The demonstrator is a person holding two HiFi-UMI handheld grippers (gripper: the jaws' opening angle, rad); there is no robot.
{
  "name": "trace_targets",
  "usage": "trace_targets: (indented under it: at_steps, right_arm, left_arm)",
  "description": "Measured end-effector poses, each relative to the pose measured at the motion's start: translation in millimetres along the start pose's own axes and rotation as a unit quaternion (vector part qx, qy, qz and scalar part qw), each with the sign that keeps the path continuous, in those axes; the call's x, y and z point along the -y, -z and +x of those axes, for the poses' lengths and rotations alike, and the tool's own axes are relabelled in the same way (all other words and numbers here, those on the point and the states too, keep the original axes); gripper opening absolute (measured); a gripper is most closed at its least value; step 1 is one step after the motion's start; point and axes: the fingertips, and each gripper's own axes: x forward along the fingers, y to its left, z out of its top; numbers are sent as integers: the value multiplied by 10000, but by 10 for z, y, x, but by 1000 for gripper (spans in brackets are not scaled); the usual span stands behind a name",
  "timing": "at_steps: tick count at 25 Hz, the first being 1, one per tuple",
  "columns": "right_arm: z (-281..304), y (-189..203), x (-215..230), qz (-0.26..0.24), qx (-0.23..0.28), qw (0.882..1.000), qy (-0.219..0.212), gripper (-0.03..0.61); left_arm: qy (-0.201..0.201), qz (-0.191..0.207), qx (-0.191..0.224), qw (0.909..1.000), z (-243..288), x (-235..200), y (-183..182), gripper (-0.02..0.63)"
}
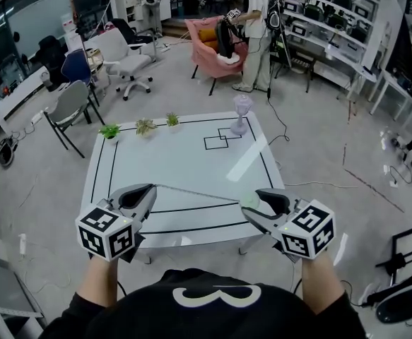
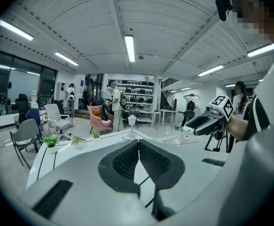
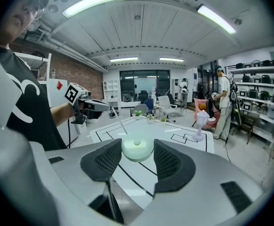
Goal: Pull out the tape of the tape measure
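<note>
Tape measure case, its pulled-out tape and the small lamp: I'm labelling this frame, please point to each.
tape measure case [image 3: 137, 149], right gripper view, centre of its pale green face.
tape [image 1: 198, 193], head view, midway along the stretched strip.
lamp [image 1: 242, 106], head view, on its shade.

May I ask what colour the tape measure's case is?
The case is pale green; right gripper view.

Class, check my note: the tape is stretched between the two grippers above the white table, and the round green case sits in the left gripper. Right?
No: the round green case sits in the right gripper, as the right gripper view shows; the left gripper pinches the tape.
</note>
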Motion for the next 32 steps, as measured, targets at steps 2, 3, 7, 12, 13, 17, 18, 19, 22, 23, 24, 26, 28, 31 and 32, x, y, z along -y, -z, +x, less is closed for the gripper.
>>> trace_targets:
  at_steps: [2,3,7,12,13,17,18,19,22,23,24,26,28,31,32]
  right_arm:
    - [14,15,60,23,-10,10000,60,218]
    - [25,22,95,36,-19,9999,95,218]
    - [71,21,206,150,-28,9998,137,218]
    - [177,11,278,176,-93,9997,127,218]
    - [204,3,285,165,-101,9998,110,218]
    - [276,-13,319,144,-145,9997,100,218]
    - [286,-14,335,154,-145,9997,111,218]
    - [302,-14,354,161,-146,9997,118,218]
    - [393,-4,408,154,-203,9996,135,218]
    - [431,1,421,158,-228,9995,132,218]
    - [471,-3,432,167,-247,9995,121,218]
    - [557,-23,446,182,-283,9994,82,218]
    - [657,-23,452,202,-340,9992,61,218]
    - [835,32,506,238,-448,9987,90,218]
    - [894,66,518,274,-492,9984,75,218]
  left_arm:
    - [-57,57,-20,10000,24,-59,-7,11]
    - [-109,63,-29,9999,27,-112,-5,11]
    - [-295,-13,-61,9995,4,-361,16,11]
    - [-482,-115,-77,9987,-36,-608,57,11]
    - [-504,-132,-70,9986,-41,-646,54,11]
    - [-695,-135,-102,9974,-97,-772,57,11]
    - [-757,-144,-106,9970,-117,-811,57,11]
    - [-793,-174,-95,9967,-131,-846,59,11]
    - [-786,-255,-78,9966,-126,-906,93,11]
    - [-781,-258,-94,9966,-114,-924,114,11]
    - [-767,-272,-106,9966,-97,-943,131,11]
    - [-687,-354,-119,9969,-56,-962,163,11]
    - [-605,-422,-163,9971,-22,-971,213,11]
    - [-641,-432,-244,9967,54,-1087,278,11]
    - [-657,-470,-279,9963,79,-1130,308,11]
